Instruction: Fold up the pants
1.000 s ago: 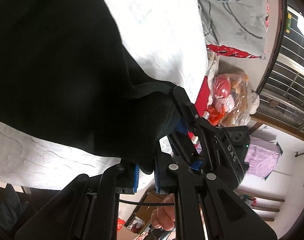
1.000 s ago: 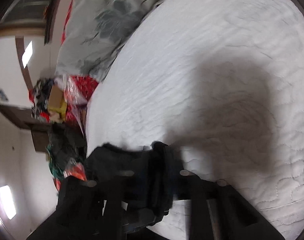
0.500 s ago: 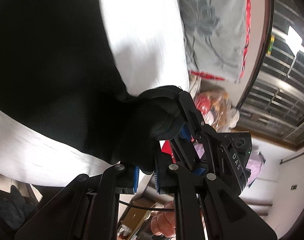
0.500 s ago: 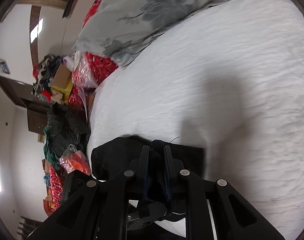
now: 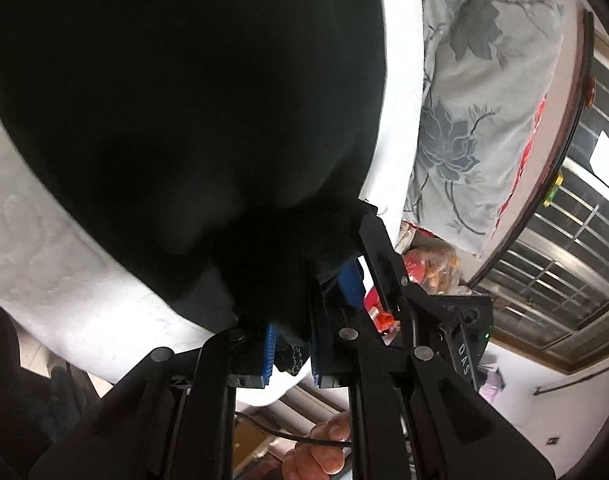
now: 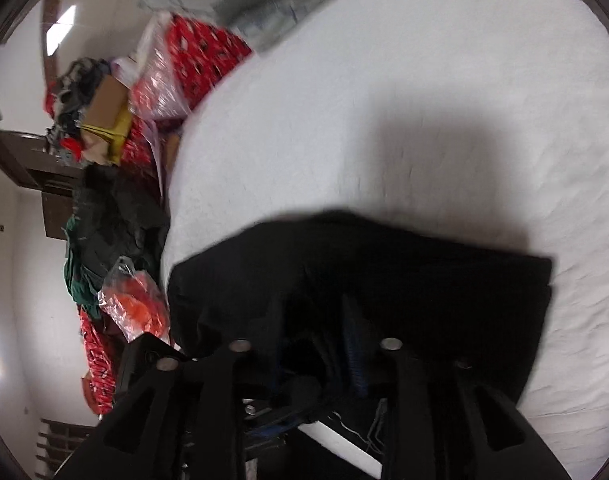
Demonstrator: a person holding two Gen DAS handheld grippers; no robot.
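Both claws carried the black pants (image 6: 364,272) farther across the bed (image 6: 424,100)
left claw (image 5: 290,344) clamped on fabric; right claw (image 6: 316,344) opening, cloth between; lay edges flush before releasing

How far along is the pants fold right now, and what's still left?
Done: the black pants lie doubled on the white bed, with a straight edge showing in the right wrist view. In hand: the left tool is shut on a bunched edge of the fabric; the right tool is opening with cloth between its jaws. Left: release on both sides and flatten the bunched edge. Whether another fold is needed, the views don't show.
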